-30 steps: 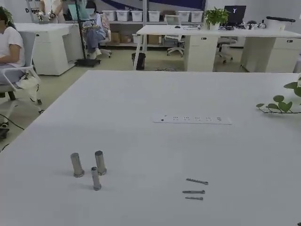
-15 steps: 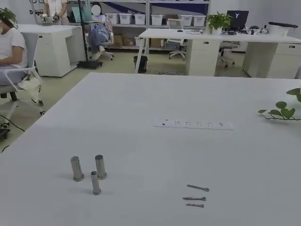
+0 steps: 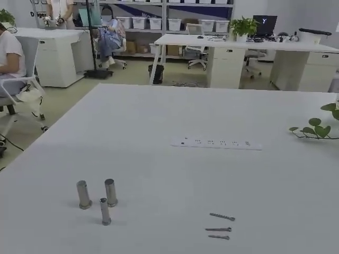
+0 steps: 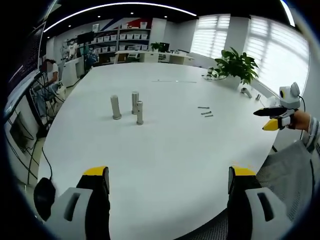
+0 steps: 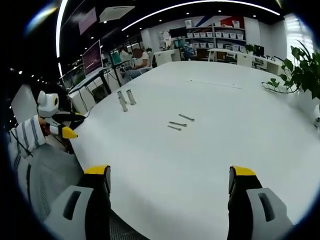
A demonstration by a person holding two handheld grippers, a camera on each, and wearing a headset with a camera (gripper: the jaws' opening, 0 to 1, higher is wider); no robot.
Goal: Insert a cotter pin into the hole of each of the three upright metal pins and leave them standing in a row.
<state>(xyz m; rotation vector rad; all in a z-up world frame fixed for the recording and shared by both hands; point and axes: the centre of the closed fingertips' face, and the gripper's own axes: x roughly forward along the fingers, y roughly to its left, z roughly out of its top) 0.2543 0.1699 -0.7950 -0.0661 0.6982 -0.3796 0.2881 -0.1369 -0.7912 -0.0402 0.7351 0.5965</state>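
Open-plan office: white desks, swivel chairs, shelving with storage bins, monitor, seated workers.

white table: three metal pins upright (close cluster), three cotter pins lying rightward, power strip beyond.

Three short grey metal pins stand upright on the white counter, bunched in a small triangle and not in a row. The left pin and the rear pin stand near each other, and the slimmer front pin stands just before the rear one. The left and rear pins flare slightly at the foot. Well apart to their right, three thin cotter pins lie flat and loose on the counter, roughly parallel, one behind another: the far cotter pin, slightly angled, the middle cotter pin, and the near cotter pin.
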